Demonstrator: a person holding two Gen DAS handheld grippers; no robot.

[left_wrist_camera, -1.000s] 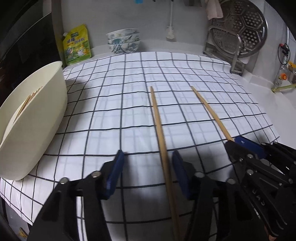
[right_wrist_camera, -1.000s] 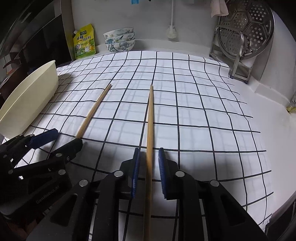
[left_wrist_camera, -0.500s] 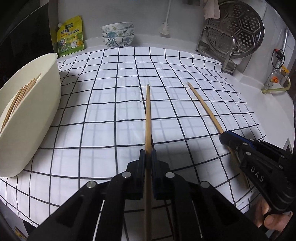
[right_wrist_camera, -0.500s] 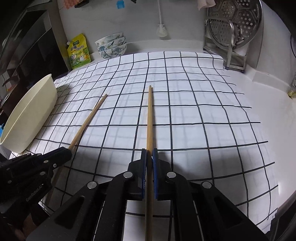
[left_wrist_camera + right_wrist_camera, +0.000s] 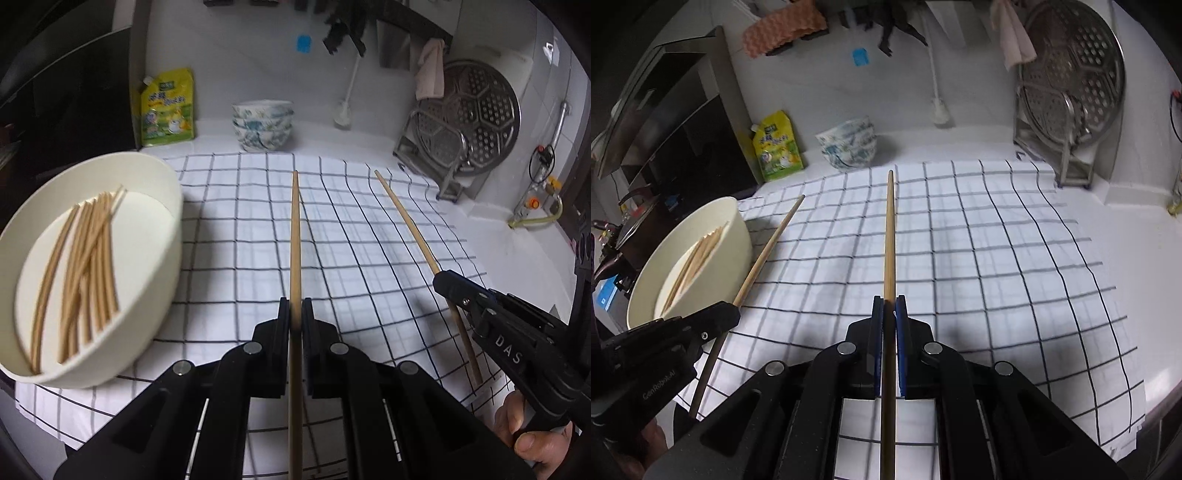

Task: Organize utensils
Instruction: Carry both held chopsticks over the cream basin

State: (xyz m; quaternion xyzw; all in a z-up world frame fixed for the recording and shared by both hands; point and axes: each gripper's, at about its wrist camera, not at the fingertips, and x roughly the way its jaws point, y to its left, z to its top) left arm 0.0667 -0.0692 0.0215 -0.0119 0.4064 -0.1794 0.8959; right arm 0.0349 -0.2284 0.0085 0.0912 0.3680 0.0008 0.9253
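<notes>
Checked cloth (image 5: 369, 236); both grippers clamp slim wooden chopsticks; round cream bowl (image 5: 162, 266).

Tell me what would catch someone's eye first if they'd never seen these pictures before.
Probably the two long wooden chopsticks, one clamped in the left gripper and one in the right gripper, both pointing out over the checked cloth. Next, the cream bowl at the cloth's left edge, with a bundle of chopsticks already lying in it. At the back right, a big perforated steel steamer plate stands on edge in a rack.
</notes>
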